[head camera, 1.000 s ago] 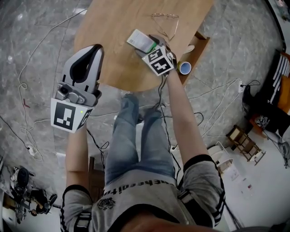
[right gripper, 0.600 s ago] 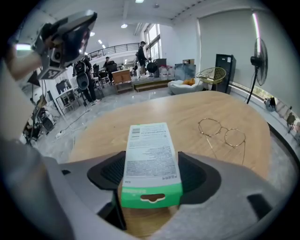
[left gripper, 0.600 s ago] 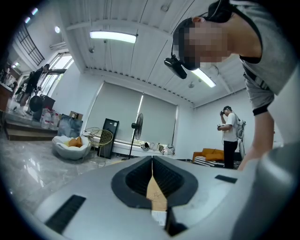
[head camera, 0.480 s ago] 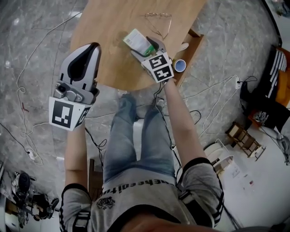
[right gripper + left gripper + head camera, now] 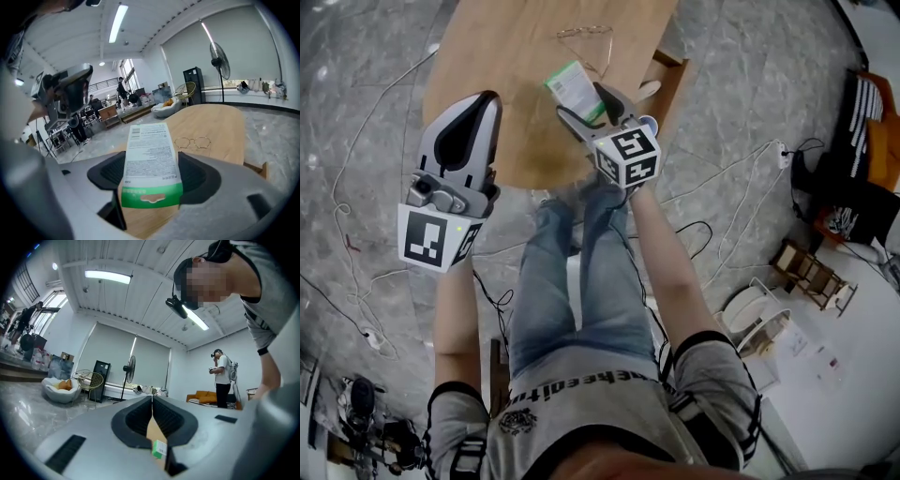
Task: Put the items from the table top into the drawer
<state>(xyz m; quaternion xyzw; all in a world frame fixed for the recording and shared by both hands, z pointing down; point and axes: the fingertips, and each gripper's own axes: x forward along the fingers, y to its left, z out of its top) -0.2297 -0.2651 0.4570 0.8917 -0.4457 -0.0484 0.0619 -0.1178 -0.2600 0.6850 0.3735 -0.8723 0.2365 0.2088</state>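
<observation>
A white packet with a green band [image 5: 570, 86] is pinched in my right gripper [image 5: 587, 103], held over the near right part of the oval wooden table [image 5: 502, 56]. In the right gripper view the packet [image 5: 150, 161] stands flat between the jaws of that gripper [image 5: 151, 165], which is shut on it. Thin wire-frame glasses [image 5: 586, 37] [image 5: 192, 142] lie on the table beyond it. The open wooden drawer [image 5: 671, 73] sticks out at the table's right side. My left gripper [image 5: 485, 99] [image 5: 151, 401] is shut and empty, raised at the table's near left edge.
Inside the drawer I see a pale spoon-like item [image 5: 649, 89] and part of a bluish ring [image 5: 649, 122]. Cables [image 5: 366, 141] trail over the grey marble floor around the table. The person's legs [image 5: 572, 272] are right below the table edge.
The right gripper has carried the packet to the right relative to the glasses, toward the drawer side. The head view has shifted. The left gripper keeps its place.
</observation>
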